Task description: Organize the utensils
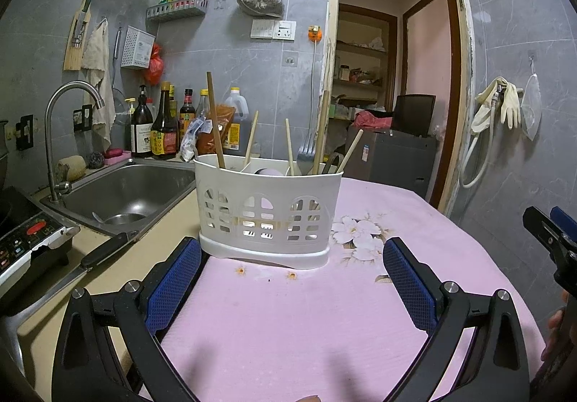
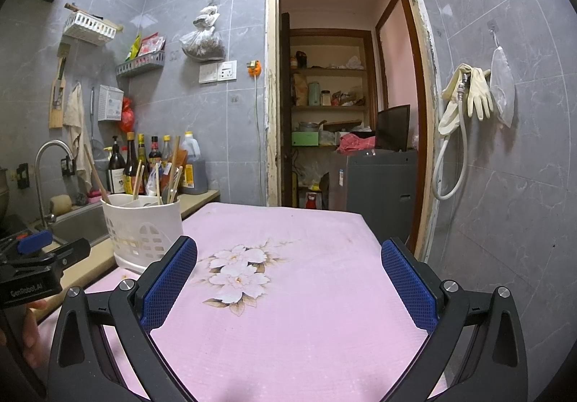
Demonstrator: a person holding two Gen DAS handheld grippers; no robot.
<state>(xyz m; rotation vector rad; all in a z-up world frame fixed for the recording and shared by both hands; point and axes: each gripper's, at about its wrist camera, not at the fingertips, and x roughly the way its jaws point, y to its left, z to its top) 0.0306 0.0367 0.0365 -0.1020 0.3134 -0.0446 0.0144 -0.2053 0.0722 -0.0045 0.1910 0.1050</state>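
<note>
A white slotted utensil caddy [image 1: 268, 214] stands on the pink flowered cloth [image 1: 288, 322], just beyond my open left gripper [image 1: 292, 250]. Several chopsticks [image 1: 215, 120] and wooden handles, a metal fork [image 1: 306, 149] and a dark tool stick up out of its compartments. In the right wrist view the same caddy [image 2: 144, 225] sits far left, beside my open right gripper [image 2: 288, 254], which hovers empty over the flower print [image 2: 238, 272]. The left gripper's [image 2: 34, 250] body shows at that view's left edge; the right gripper's fingers [image 1: 551, 232] show at the left view's right edge.
A steel sink [image 1: 122, 193] with a curved tap [image 1: 68, 120] lies left of the cloth. A knife [image 1: 90, 257] rests on the counter by an induction cooker [image 1: 32, 243]. Sauce bottles [image 1: 162, 124] line the back wall. An open doorway [image 2: 342, 95] and a grey cabinet [image 2: 378, 185] lie behind.
</note>
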